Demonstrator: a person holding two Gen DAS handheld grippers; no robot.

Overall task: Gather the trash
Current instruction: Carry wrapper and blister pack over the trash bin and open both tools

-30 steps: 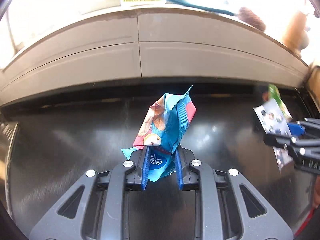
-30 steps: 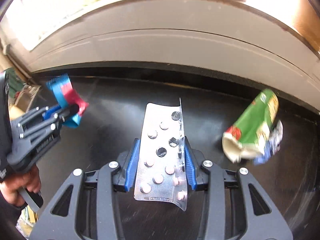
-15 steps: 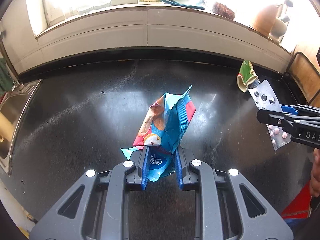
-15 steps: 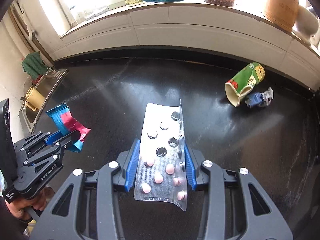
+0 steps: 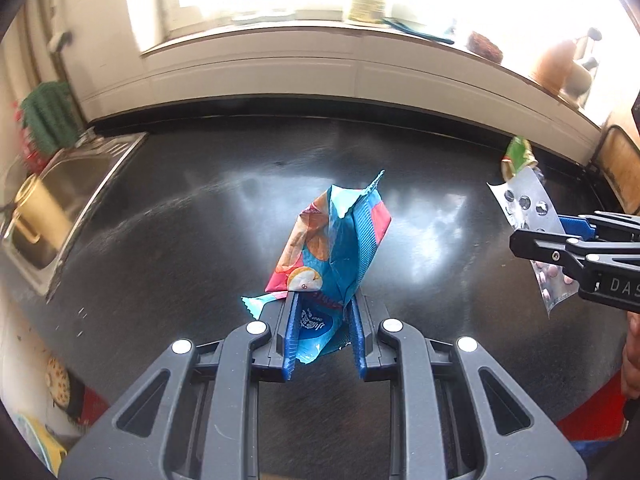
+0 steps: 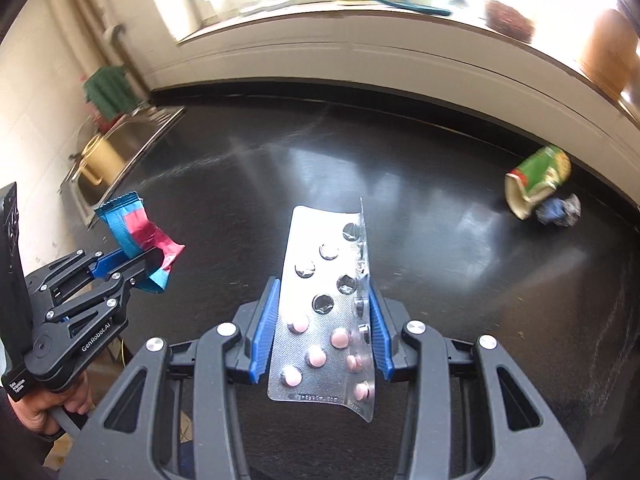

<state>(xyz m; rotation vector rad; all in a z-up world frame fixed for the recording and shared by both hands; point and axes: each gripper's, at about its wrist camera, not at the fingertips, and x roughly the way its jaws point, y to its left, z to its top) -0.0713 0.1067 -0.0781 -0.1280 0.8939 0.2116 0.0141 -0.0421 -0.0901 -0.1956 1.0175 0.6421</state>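
Black stone worktop point(image 5: 168, 240), one: since a second ago both hands have drawn back from the tiled wall, so far more of its bare surface now shows, with the sink point(image 5: 68, 184) come into view at its left end. I take this as the carry-off leg of the job, two pieces picked and headed for a bin that I cannot see.

Tongs, two. Left tongs point(image 5: 322, 332): nearly closed, clamped on the snack wrapper point(image 5: 340, 248), unchanged. Right tongs point(image 6: 322, 332): part-way closed, pressing the edges of the blister pack point(image 6: 324, 312), unchanged.

Snack wrapper, one, blue and red, held clear above the worktop.

Blister pack, one, silver foil; some pink tablets left in it, the upper pockets burst.

Trash not yet collected, two pieces, lying together at the far right by the wall: one green paper cup point(image 6: 536, 184), crushed, on its side; one blue crumpled scrap point(image 6: 560, 210) touching it.
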